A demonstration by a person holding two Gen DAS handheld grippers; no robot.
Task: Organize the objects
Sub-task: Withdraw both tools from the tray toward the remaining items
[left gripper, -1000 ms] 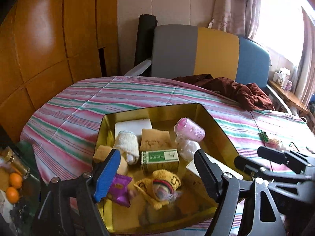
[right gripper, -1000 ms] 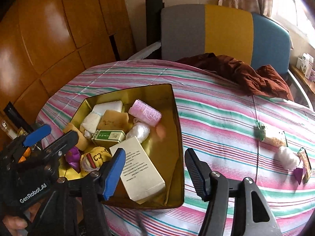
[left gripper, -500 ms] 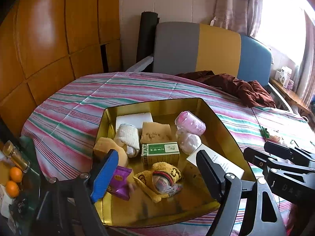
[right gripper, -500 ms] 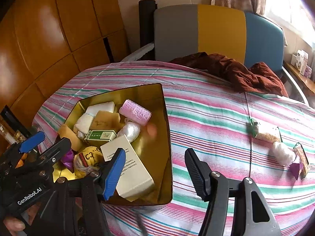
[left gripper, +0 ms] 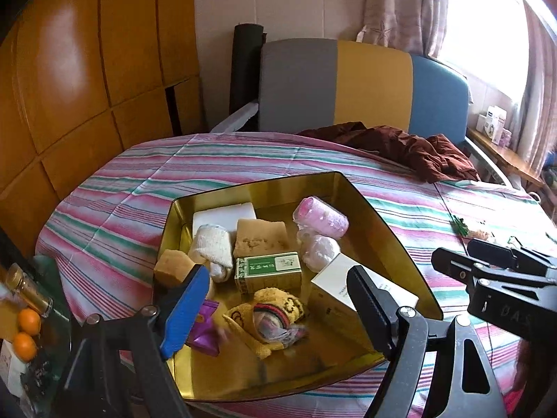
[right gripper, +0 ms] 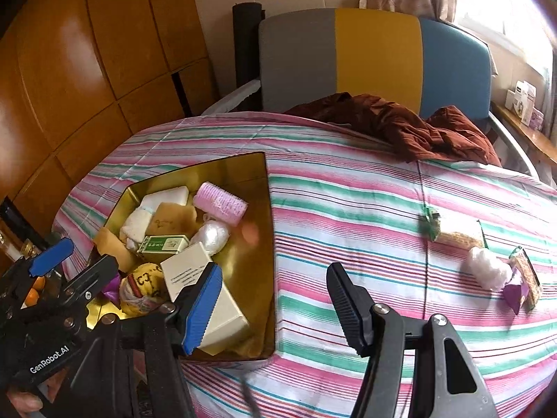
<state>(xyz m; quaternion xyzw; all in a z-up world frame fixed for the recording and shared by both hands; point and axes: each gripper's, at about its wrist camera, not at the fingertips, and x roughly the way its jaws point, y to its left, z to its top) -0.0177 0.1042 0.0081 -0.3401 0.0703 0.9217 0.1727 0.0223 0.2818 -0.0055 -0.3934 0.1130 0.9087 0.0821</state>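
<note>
A gold tray sits on the striped table and holds several items: a pink roll, a green box, a white box, a yellow knitted item, sponges and a purple packet. My left gripper is open and empty above the tray's near end. My right gripper is open and empty above the tray's right rim. A white wad, snack packets and a purple packet lie on the cloth at the right.
A brown garment lies at the table's far edge before a grey, yellow and blue chair. Oranges and a bottle sit on a glass stand at the left. Wooden panels line the left wall.
Both grippers have drawn back and risen a little from the tray, so more of the table shows. Both stay open and empty. The tray's items have not moved.
</note>
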